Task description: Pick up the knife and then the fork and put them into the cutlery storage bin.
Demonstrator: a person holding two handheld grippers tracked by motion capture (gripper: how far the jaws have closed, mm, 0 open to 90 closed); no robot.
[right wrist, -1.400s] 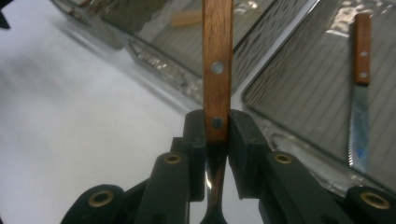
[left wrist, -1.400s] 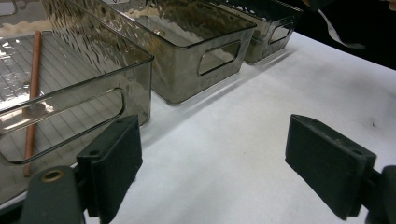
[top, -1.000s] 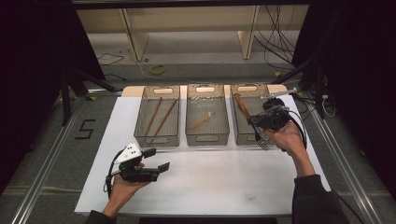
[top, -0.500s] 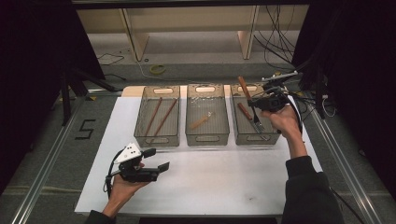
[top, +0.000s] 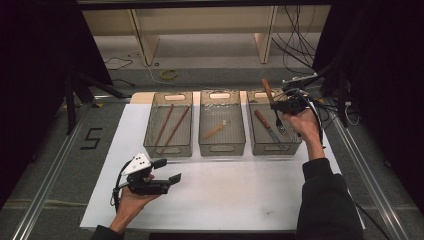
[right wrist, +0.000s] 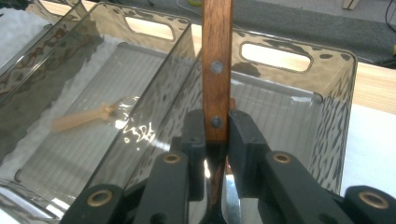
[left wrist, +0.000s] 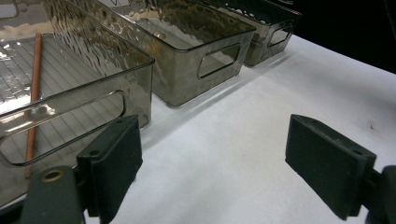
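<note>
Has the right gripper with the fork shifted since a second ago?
Yes. The right gripper, clamping the fork, went from the right bin's near end toward its far end.

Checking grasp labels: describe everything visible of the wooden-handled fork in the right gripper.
The wooden-handled metal fork has a reddish-brown handle with two metal rivets and a dark metal neck ending in tines. The right gripper is shut on it, black fingers pressing both sides of the handle's lower end. It hangs tilted, handle up, tines down, over the smoky transparent plastic right-hand bin. Whether the tines touch the bin cannot be told.
</note>
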